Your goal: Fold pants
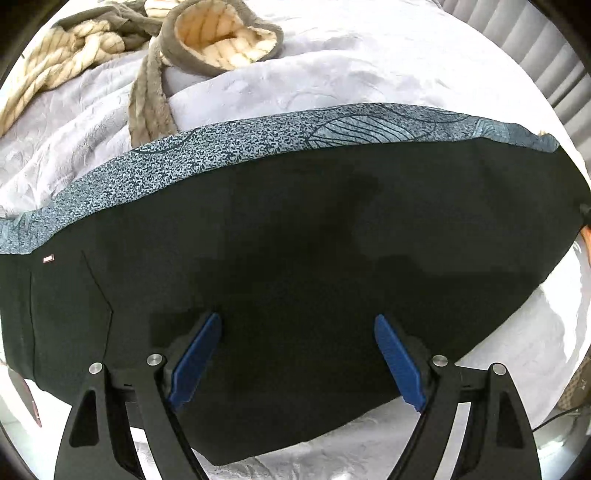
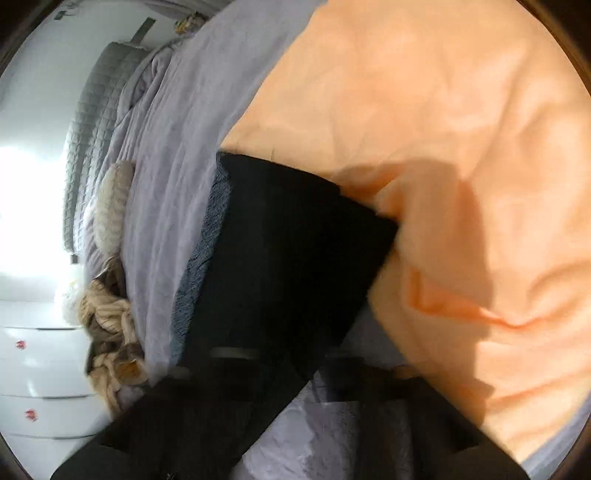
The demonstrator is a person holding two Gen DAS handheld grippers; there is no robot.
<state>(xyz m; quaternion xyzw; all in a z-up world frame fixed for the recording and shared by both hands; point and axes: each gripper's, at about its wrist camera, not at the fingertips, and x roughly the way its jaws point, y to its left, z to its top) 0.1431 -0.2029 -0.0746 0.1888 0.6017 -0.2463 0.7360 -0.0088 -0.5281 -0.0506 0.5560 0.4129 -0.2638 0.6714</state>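
mostly flat, the black fabric pants with a blue-grey speckled patterned band (image 1: 295,240) lie on the pale lilac plush blanket of the bed (image 1: 332,66), long axis running left to right across the left wrist view, patterned band along the far edge. small tag and a stitched seam line near the left end. left claw (image 1: 295,354) hovers over the near edge, blue pads (image 1: 195,358) wide apart, gripping nothing. right claw (image 2: 295,373) blurred and dark; cannot tell its state. peach-orange cloth (image 2: 461,166) beside the pants. brown-and-cream fleece garment (image 1: 207,33) further up the bed.
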